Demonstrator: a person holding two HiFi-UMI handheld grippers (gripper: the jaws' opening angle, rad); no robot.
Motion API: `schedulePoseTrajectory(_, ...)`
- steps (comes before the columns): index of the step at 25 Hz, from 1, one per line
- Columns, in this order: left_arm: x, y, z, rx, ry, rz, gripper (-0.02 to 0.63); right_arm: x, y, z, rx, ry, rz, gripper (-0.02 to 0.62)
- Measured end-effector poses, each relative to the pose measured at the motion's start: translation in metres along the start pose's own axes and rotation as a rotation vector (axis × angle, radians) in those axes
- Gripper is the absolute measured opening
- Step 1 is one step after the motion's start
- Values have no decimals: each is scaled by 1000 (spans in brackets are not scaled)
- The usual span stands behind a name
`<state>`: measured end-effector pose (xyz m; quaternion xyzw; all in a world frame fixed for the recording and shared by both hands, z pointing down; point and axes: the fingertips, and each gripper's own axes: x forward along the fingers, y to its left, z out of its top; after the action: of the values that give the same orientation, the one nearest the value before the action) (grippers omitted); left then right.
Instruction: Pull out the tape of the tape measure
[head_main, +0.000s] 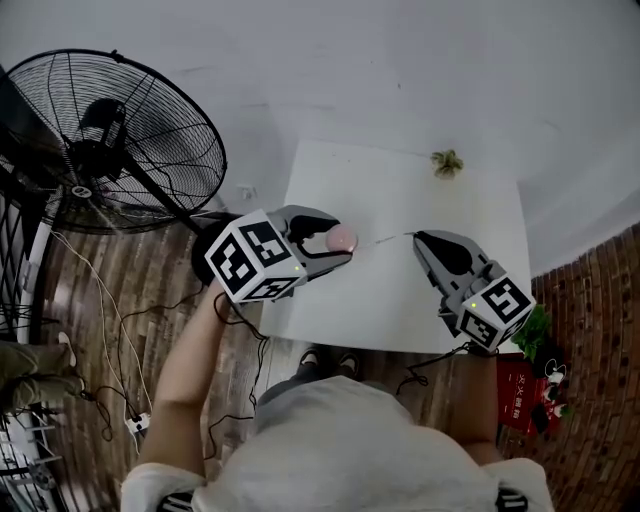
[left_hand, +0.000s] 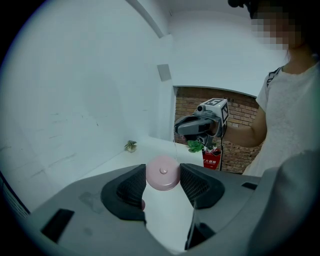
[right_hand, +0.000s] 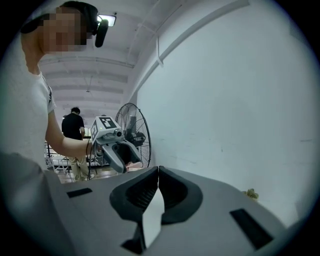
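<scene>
A round pink tape measure (head_main: 342, 238) sits between the fingers of my left gripper (head_main: 338, 241), held above the white table (head_main: 400, 190). The left gripper view shows the jaws shut on the pink case (left_hand: 163, 172) from both sides. A thin tape (head_main: 385, 240) runs from the case rightward to the tip of my right gripper (head_main: 417, 238). The right gripper's jaws (right_hand: 158, 172) are pressed together; the tape end itself is too thin to make out there. Each gripper shows in the other's view: the right gripper (left_hand: 196, 127), the left gripper (right_hand: 116, 150).
A small dried plant (head_main: 447, 162) lies at the table's far right corner. A large black floor fan (head_main: 110, 140) stands to the left, with cables (head_main: 110, 340) on the wooden floor. A red box (head_main: 520, 392) and green leaves sit by the brick wall at right.
</scene>
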<state>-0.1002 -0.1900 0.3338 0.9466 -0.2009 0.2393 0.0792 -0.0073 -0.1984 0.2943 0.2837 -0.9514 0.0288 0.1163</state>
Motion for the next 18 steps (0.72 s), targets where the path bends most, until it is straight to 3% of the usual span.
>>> schedulePoseTrajectory(4, -2, -1, 5, -21, -32, -17, 213, -7, -9, 3, -13, 2, -27, 8)
schedulePoseTrajectory(18, -3, -3, 3, -31, -24, -23, 213, -36, -36, 5, 20, -39, -140, 8)
